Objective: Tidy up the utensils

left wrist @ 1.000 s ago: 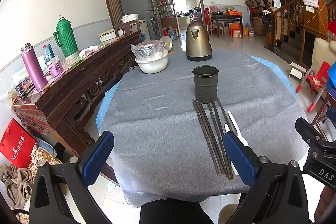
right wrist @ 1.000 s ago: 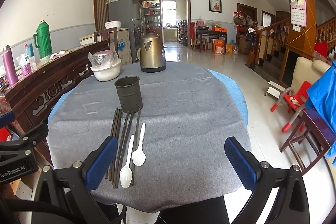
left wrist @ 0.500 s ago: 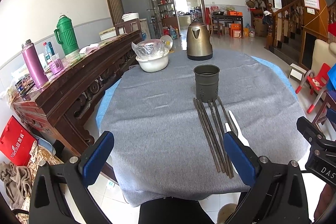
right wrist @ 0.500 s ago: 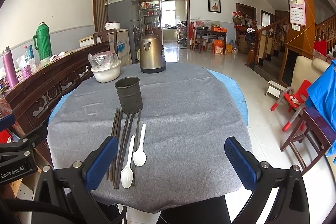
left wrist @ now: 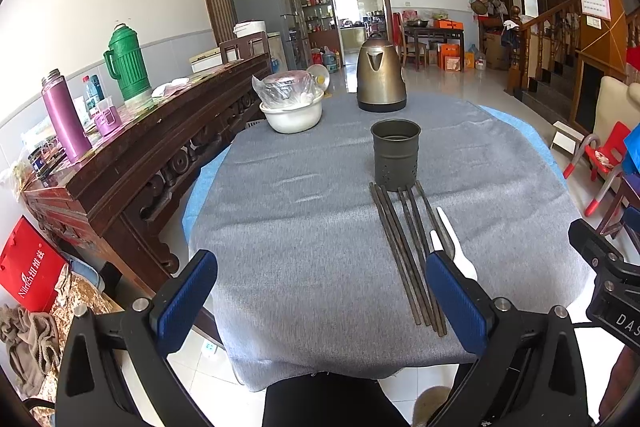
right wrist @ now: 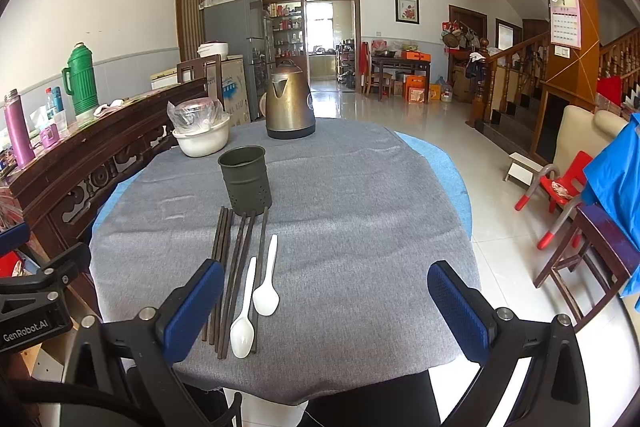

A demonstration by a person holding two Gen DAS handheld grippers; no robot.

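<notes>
A dark metal utensil cup (left wrist: pixel 395 153) (right wrist: pixel 245 180) stands upright mid-table. Several dark chopsticks (left wrist: pixel 404 251) (right wrist: pixel 236 267) lie side by side on the grey cloth in front of it, pointing at the cup. Two white plastic spoons (right wrist: pixel 256 299) (left wrist: pixel 454 247) lie just right of the chopsticks. My left gripper (left wrist: pixel 320 299) is open and empty, held over the table's near edge, left of the chopsticks. My right gripper (right wrist: pixel 326 307) is open and empty, over the near edge, right of the spoons.
A brass kettle (left wrist: pixel 380 77) and a white bowl with a wrapped dish (left wrist: pixel 291 105) stand at the table's far side. A dark wooden sideboard (left wrist: pixel 132 147) with flasks runs along the left. Chairs (right wrist: pixel 560 187) stand at the right.
Both grippers have drifted slightly; the view barely shifts. Nothing on the table has moved.
</notes>
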